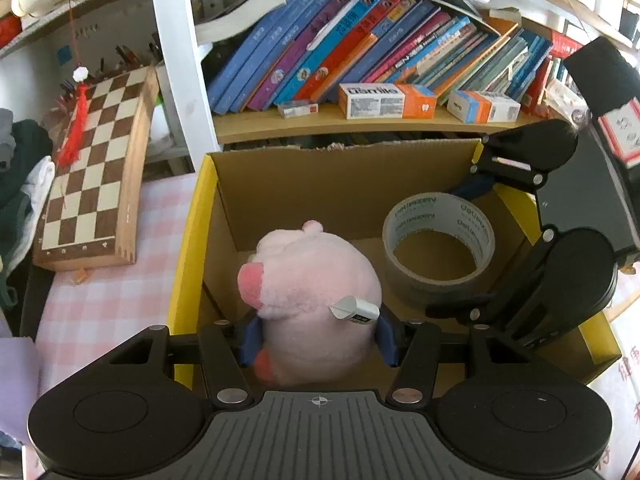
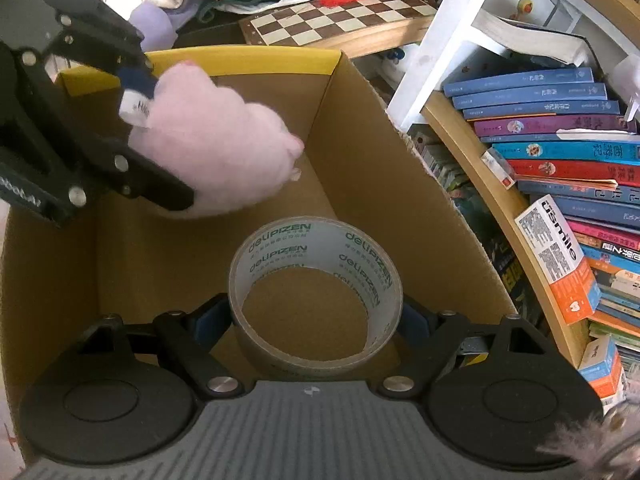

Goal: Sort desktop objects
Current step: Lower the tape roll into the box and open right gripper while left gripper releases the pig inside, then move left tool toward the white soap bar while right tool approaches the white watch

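Observation:
A pink plush pig (image 1: 312,296) with a white tag hangs inside an open cardboard box (image 1: 344,184) with a yellow rim; my left gripper (image 1: 318,340) is shut on it, blue pads pressing both sides. In the right wrist view the pig (image 2: 216,152) sits at the upper left in that same gripper (image 2: 160,136). A roll of brown tape (image 2: 316,292) is held over the box floor (image 2: 140,256) with my right gripper (image 2: 316,320) shut on its outer sides. The left wrist view shows the tape (image 1: 438,248) at the box's right, the right gripper (image 1: 460,240) around it.
A folded wooden chessboard (image 1: 96,168) leans left of the box on a pink checked cloth (image 1: 108,308). Behind the box a shelf (image 1: 360,124) holds slanting books (image 1: 360,48) and small cartons (image 1: 384,100). Clothes (image 1: 20,184) are piled at the far left.

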A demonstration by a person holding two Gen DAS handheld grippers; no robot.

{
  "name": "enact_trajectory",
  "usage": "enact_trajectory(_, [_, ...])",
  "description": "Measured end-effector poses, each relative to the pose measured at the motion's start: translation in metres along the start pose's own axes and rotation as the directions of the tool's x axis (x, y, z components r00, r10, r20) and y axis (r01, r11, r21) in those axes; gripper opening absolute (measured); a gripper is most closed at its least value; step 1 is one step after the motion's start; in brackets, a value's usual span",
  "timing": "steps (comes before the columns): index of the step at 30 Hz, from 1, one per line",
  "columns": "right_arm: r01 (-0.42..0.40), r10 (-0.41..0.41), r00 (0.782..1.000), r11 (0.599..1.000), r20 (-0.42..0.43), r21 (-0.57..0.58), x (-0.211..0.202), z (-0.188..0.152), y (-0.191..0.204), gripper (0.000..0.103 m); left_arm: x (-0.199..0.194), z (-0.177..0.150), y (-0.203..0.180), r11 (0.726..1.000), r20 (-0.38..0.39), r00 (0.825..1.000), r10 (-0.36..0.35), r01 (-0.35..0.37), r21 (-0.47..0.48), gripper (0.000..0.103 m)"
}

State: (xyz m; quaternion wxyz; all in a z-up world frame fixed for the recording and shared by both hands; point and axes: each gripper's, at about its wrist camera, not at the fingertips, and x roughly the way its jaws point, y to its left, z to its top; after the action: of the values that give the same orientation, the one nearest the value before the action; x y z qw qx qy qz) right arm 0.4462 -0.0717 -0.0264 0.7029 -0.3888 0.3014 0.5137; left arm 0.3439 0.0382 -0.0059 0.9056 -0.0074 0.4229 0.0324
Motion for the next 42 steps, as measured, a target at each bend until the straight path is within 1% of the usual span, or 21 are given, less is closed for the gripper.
enact_trajectory(4, [-0.004,0.004,1.000,1.000,-0.003,0.001,0.000,0.000,0.000,0.086,0.003,0.002,-0.003,1.000,-0.011,1.000,-0.008,0.008,0.009,0.056])
enact_trajectory(8, [0.002,-0.003,1.000,1.000,0.002,0.022,-0.002,-0.001,-0.001,0.086,0.007,0.003,-0.007,1.000,-0.018,1.000,-0.001,0.001,0.026,0.062])
enact_trajectory(10, [0.008,-0.009,1.000,0.999,0.008,0.037,-0.004,-0.003,-0.001,0.087,0.008,0.004,-0.009,0.999,-0.015,1.000,0.001,0.000,0.038,0.064])
enact_trajectory(12, [0.014,-0.015,1.000,0.999,0.014,0.052,-0.007,-0.004,-0.002,0.089,0.005,0.005,-0.012,0.998,0.000,1.000,0.012,-0.012,0.058,0.071])
enact_trajectory(15, [0.023,-0.025,0.999,0.997,0.022,0.075,-0.010,-0.006,-0.003,0.093,-0.004,0.006,-0.014,0.997,0.033,0.999,0.016,-0.019,0.074,0.078])
enact_trajectory(19, [0.056,-0.062,0.997,0.992,0.054,0.114,-0.025,-0.006,-0.002,0.093,-0.022,0.006,-0.013,0.998,0.082,0.997,0.013,-0.018,0.062,0.083])
enact_trajectory(22, [0.087,-0.101,0.991,0.985,0.089,0.150,-0.044,-0.008,-0.001,0.093,-0.040,0.006,-0.016,0.998,0.127,0.992,0.012,-0.020,0.056,0.083])
enact_trajectory(25, [0.119,-0.147,0.980,0.973,0.135,0.199,-0.068,-0.013,0.003,0.094,-0.065,0.004,-0.022,0.998,0.186,0.982,0.007,-0.018,0.056,0.085])
enact_trajectory(27, [0.133,-0.175,0.970,0.964,0.170,0.232,-0.084,-0.017,0.009,0.095,-0.082,0.001,-0.027,0.998,0.229,0.974,0.002,-0.016,0.063,0.090])
enact_trajectory(31, [0.139,-0.209,0.953,0.945,0.218,0.297,-0.113,-0.027,0.026,0.095,-0.113,-0.007,-0.036,0.997,0.287,0.958,-0.006,-0.018,0.080,0.091])
enact_trajectory(34, [0.143,-0.228,0.945,0.933,0.235,0.331,-0.132,-0.035,0.040,0.095,-0.126,-0.015,-0.039,0.997,0.306,0.952,-0.012,-0.012,0.076,0.092])
enact_trajectory(38, [0.152,-0.244,0.940,0.926,0.240,0.345,-0.150,-0.045,0.060,0.095,-0.142,-0.028,-0.042,0.997,0.325,0.945,-0.021,-0.002,0.071,0.092])
enact_trajectory(42, [0.161,-0.257,0.937,0.919,0.236,0.361,-0.165,-0.057,0.080,0.095,-0.153,-0.045,-0.045,0.998,0.324,0.945,-0.038,0.018,0.064,0.092])
